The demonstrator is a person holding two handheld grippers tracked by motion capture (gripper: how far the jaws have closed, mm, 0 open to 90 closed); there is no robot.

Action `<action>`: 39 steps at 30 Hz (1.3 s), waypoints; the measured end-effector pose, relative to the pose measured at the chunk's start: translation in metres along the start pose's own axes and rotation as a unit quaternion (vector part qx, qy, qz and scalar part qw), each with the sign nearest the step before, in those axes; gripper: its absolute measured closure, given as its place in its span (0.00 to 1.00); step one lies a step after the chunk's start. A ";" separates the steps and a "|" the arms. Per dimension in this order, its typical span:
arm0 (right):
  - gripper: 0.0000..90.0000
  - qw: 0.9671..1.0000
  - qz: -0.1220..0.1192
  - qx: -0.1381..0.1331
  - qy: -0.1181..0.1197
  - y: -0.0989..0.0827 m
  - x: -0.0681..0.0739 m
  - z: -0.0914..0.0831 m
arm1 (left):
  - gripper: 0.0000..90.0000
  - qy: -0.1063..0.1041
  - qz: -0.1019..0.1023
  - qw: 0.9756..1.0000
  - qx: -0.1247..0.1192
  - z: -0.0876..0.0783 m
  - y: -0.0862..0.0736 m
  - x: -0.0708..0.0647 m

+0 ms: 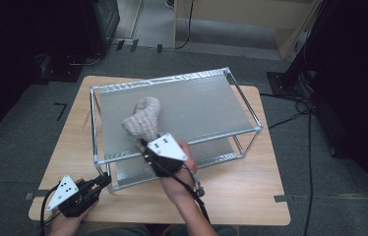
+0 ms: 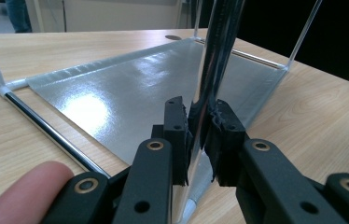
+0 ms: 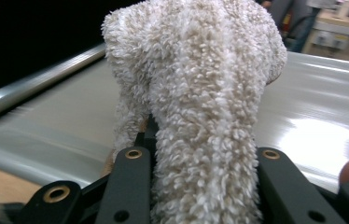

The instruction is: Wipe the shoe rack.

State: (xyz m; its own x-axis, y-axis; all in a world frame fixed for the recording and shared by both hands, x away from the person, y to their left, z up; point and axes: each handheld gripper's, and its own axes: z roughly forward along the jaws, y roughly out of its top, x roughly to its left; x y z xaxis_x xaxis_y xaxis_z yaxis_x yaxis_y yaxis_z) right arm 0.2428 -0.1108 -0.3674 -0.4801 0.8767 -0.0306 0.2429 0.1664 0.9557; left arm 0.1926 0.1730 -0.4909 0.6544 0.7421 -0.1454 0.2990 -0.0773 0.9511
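Left tool (image 1: 104, 181) pinching rack post (image 2: 214, 70), right tool (image 1: 145, 146) clamped on fluffy cloth (image 1: 142, 119), forearm angled forward.

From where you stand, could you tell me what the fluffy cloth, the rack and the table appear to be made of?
The cloth looks like cream terry or microfibre: dense, looped pile, matte. The rack seems to be metal: shiny tube posts and glossy silver shelf sheets that catch the light, though the sheets could be coated. The table looks like pale wood or laminate, with visible grain.
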 end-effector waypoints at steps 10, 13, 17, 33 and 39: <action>0.76 0.996 0.044 0.001 -0.074 -0.013 -0.093 -0.026 | 0.88 0.002 -0.004 1.000 0.001 0.000 0.000 0.000; 0.74 0.994 0.052 0.001 -0.098 -0.016 -0.115 -0.033 | 0.88 0.003 -0.002 1.000 0.003 0.000 0.001 0.000; 0.74 0.990 0.071 -0.004 -0.122 -0.020 -0.139 -0.040 | 0.88 0.005 -0.005 1.000 0.001 0.000 0.001 -0.001; 0.74 0.978 0.087 0.002 -0.189 -0.026 -0.192 -0.057 | 0.88 0.012 -0.001 1.000 0.006 -0.001 0.002 0.002; 0.78 0.975 0.103 -0.005 -0.198 -0.028 -0.184 -0.058 | 0.88 -0.002 0.004 1.000 0.012 -0.002 0.002 0.005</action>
State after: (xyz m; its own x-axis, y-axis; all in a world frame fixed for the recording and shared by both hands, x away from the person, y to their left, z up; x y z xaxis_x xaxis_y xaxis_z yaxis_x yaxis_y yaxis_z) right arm 0.2754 -0.3026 -0.3718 -0.0587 0.9969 0.0527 0.2906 -0.0334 0.9563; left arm 0.1951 0.1773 -0.4887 0.6600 0.7382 -0.1396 0.3107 -0.0990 0.9453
